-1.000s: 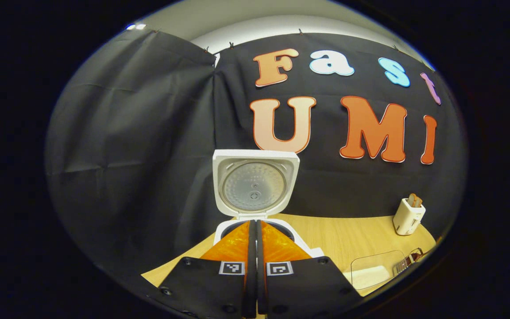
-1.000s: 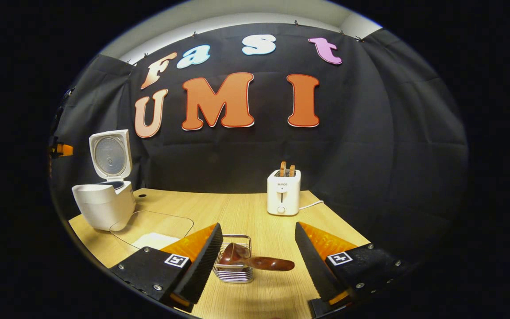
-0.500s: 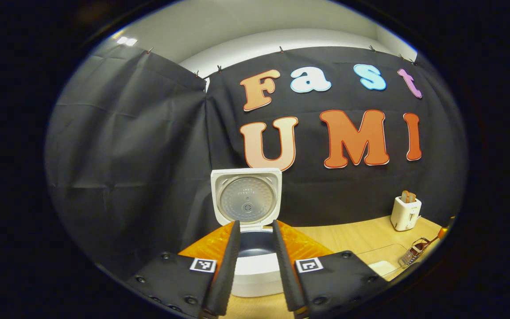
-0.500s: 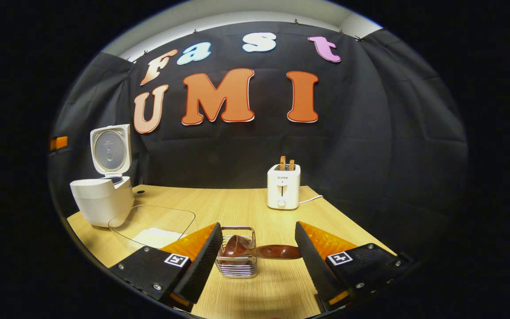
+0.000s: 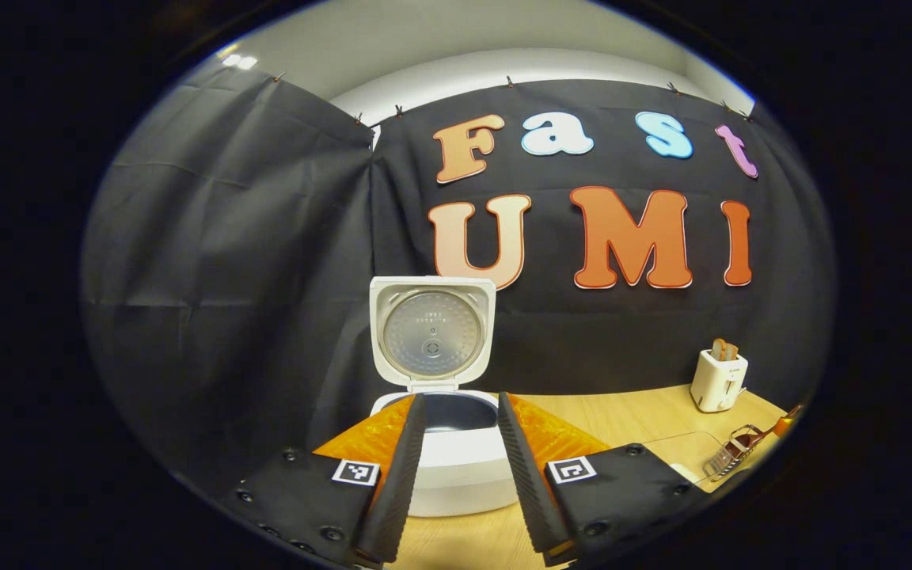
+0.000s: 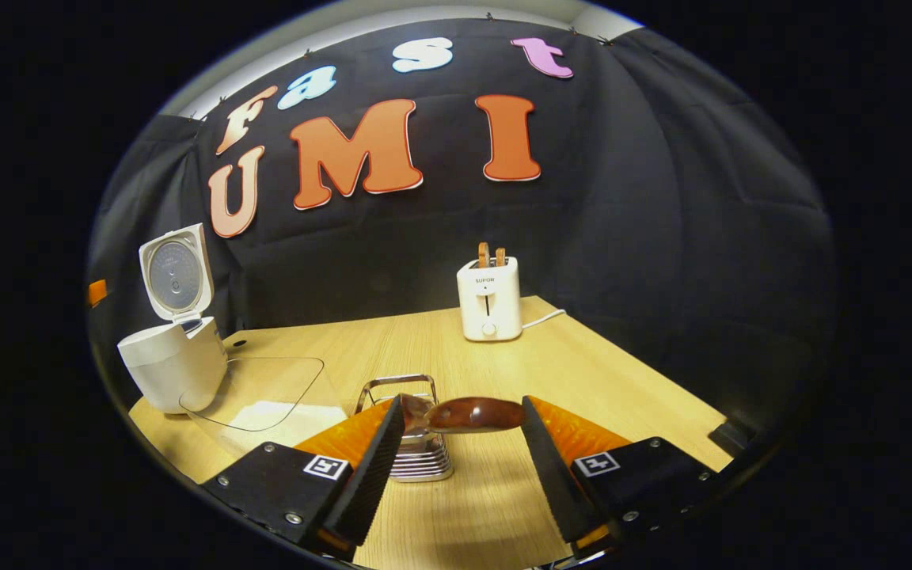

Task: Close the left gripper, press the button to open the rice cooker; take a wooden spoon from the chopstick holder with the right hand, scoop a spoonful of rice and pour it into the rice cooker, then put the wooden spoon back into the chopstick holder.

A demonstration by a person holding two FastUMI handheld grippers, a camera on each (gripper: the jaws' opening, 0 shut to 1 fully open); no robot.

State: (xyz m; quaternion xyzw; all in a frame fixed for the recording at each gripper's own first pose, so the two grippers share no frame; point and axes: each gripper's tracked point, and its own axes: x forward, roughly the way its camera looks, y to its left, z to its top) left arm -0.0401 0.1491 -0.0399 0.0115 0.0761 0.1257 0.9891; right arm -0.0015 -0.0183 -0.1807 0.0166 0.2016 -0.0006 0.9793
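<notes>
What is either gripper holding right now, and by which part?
Nothing. The left gripper is open before the white rice cooker; the right gripper is open around the brown wooden spoon's handle, not gripping it.

**Free room over the pot, spoon handle between the fingers**

The cooker [image 5: 456, 443] lid [image 5: 431, 332] stands upright at the back, so the pot is open from above and front. The spoon [image 6: 468, 413] handle lies across the gap of the right gripper [image 6: 462, 459]. The table [image 6: 583, 372] towards the toaster [image 6: 488, 297] is bare.

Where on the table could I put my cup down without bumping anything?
Bare wood lies between the toaster and the chopstick holder, and to the toaster's right. It is crowded on the left, where the rice cooker and clear container sit close together.
</notes>
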